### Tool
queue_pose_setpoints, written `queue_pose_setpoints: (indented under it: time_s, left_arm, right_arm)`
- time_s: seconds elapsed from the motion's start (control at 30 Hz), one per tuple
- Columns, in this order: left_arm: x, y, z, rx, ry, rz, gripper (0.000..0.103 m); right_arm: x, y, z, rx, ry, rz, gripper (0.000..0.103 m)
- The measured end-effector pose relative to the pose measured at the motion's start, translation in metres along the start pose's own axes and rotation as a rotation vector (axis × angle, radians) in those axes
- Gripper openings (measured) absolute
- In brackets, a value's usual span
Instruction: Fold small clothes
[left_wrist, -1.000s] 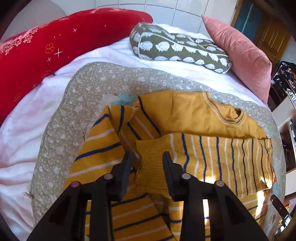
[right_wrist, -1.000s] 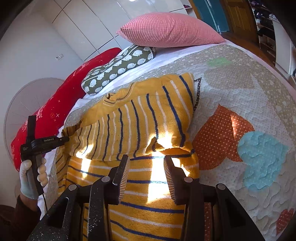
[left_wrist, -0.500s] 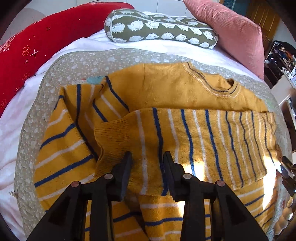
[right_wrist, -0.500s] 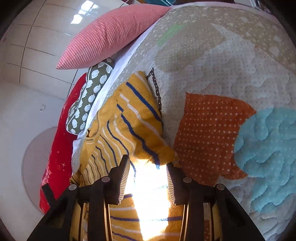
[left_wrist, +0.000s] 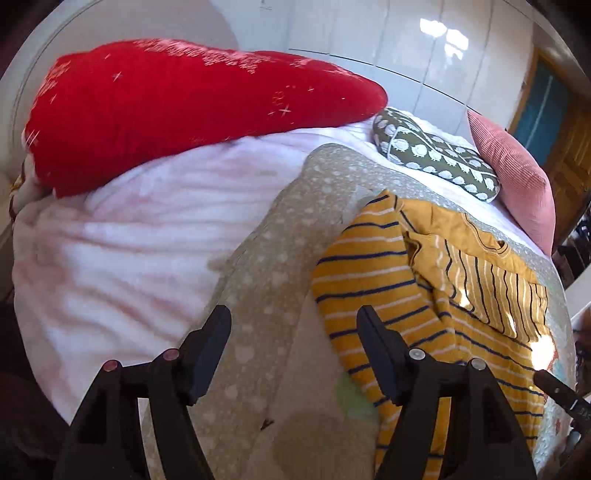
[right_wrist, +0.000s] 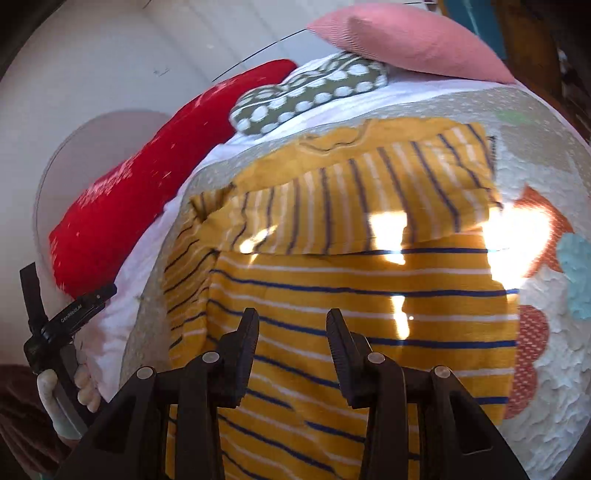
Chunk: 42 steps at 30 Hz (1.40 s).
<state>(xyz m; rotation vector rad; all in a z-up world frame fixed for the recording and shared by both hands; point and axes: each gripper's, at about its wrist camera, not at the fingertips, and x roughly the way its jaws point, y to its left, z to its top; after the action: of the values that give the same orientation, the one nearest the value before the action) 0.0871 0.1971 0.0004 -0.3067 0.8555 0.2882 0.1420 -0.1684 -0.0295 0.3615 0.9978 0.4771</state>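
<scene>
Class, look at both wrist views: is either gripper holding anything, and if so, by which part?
Nothing is held. The left gripper, jaws just opened, hangs over the grey quilt; the right gripper hovers open above the yellow striped knitted sweater.

I see a soft knitted yellow striped sweater (right_wrist: 354, 295) on a bumpy stitched grey quilt (left_wrist: 266, 280). The white wall panels (left_wrist: 417, 55) look shiny. My black plastic right gripper (right_wrist: 291, 332) looks dull.

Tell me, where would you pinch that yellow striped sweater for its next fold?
Probably the unfolded striped sleeve on the yellow striped sweater, at its outer edge, coming from the beige quilt side. It lies flat and spread out, while the other sleeve is already across the chest. The left gripper, jaws just opened and empty, is nearest.
</scene>
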Motion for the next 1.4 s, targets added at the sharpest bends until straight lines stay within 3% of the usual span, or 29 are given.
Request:
queue_pose_setpoints:
  time_s: [0.2,0.33,0.4,0.5,0.53,0.57,0.67,0.93,1.03,1.2,1.37,1.4]
  left_arm:
    - [-0.016,0.042,-0.055,-0.089,0.047,-0.054,0.07]
    - [-0.011,0.054,-0.076,-0.119,0.099,-0.123,0.07]
    - [-0.011,0.056,-0.08,-0.12,0.099,-0.125,0.07]
    - [-0.014,0.062,-0.083,-0.129,0.087,-0.124,0.07]
    - [-0.014,0.064,-0.083,-0.138,0.09,-0.13,0.07]
    - [-0.015,0.067,-0.083,-0.147,0.091,-0.136,0.07]
    - [-0.016,0.073,-0.08,-0.165,0.083,-0.134,0.07]
    - [-0.012,0.083,-0.076,-0.2,0.079,-0.135,0.07]
    - [-0.009,0.081,-0.077,-0.19,0.091,-0.137,0.07]
    - [-0.001,0.06,-0.068,-0.179,0.111,-0.246,0.07]
    - [0.029,0.008,-0.041,-0.113,0.158,-0.47,0.074]
    - [0.04,-0.003,-0.035,-0.109,0.177,-0.487,0.074]
  right_arm:
    - [0.064,0.128,-0.037,-0.448,0.155,-0.026,0.047]
    - [0.096,0.154,-0.058,-0.608,0.172,-0.249,0.047]
    - [0.105,0.148,-0.053,-0.591,0.151,-0.348,0.047]
    - [0.114,0.142,-0.049,-0.546,0.172,-0.37,0.045]
    - [0.115,0.141,-0.049,-0.544,0.183,-0.355,0.037]
    - [0.116,0.144,-0.05,-0.545,0.192,-0.331,0.016]
    - [0.108,0.164,-0.047,-0.593,0.153,-0.335,0.009]
    - [0.078,0.239,-0.019,-0.753,0.059,-0.268,0.009]
    - [0.058,0.255,0.004,-0.76,-0.027,-0.254,0.008]
    - [0.034,0.232,0.038,-0.687,-0.084,-0.293,0.008]
    - [0.016,0.192,0.064,-0.583,-0.093,-0.303,0.008]
    - [0.009,0.184,0.069,-0.564,-0.103,-0.307,0.008]
